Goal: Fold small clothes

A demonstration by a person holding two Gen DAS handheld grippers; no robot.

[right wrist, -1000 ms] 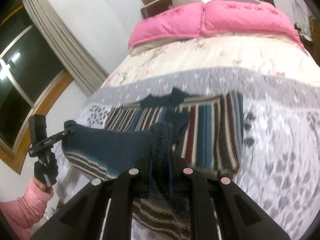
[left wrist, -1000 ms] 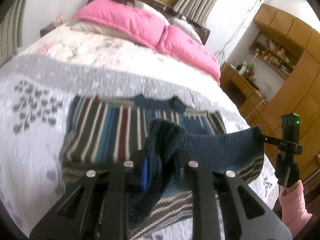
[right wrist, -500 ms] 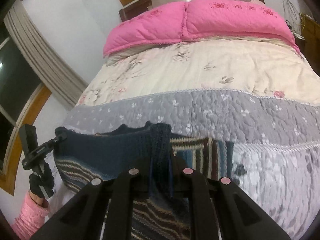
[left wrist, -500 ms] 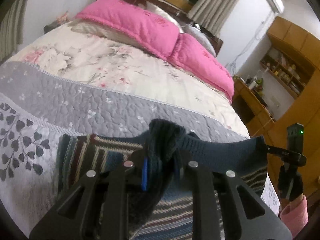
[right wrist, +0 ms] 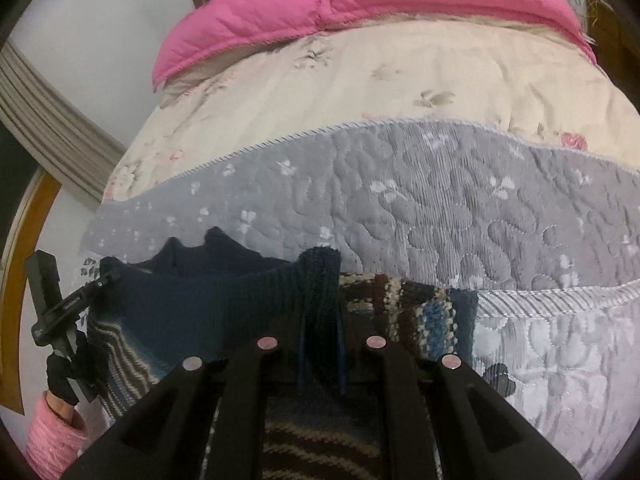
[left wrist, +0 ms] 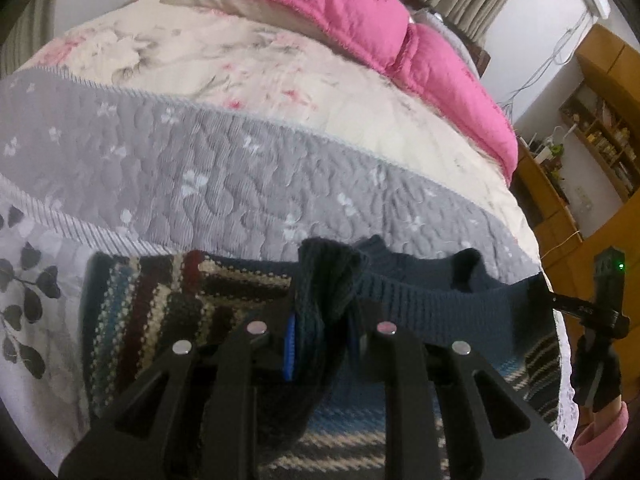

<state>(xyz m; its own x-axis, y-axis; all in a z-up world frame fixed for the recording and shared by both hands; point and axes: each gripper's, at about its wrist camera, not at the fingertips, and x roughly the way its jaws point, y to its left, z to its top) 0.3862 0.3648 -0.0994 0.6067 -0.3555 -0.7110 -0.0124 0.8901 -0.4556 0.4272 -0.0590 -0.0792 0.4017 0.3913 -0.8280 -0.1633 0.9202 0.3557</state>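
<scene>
Left gripper [left wrist: 320,320] sat at bottom centre of the left wrist view, fingers pressed together on a bunched fold of the sweater's [left wrist: 420,304] navy ribbed hem. Blue pad [left wrist: 289,344] showed beside the pinched knit.

Right gripper [right wrist: 322,320] sat at bottom centre of the right wrist view, likewise clamped on a narrow vertical fold of the same hem. The hem ran taut between the two grippers.

In the left view the right gripper appeared again at the right edge, gripping the hem's far end; a black-gloved hand [left wrist: 596,376] with a pink sleeve [left wrist: 600,436] held it from below. A green light [left wrist: 621,266] glowed on its body.

In the right view the left gripper showed at the left edge in the same pose, held by a gloved hand [right wrist: 64,376] with pink cuff.

The sweater lay in the lower part of both frames, on the quilt [left wrist: 200,168]; its striped body spread flat under the raised hem, collar [right wrist: 212,244] toward the grey band. Pink pillows [left wrist: 360,12] filled the top of the frames. Wooden shelves [left wrist: 600,128] stood upper right in the left view; a curtain [right wrist: 48,136] hung at left in the right view. Each gripper's frame blocked the sweater's near edge.
</scene>
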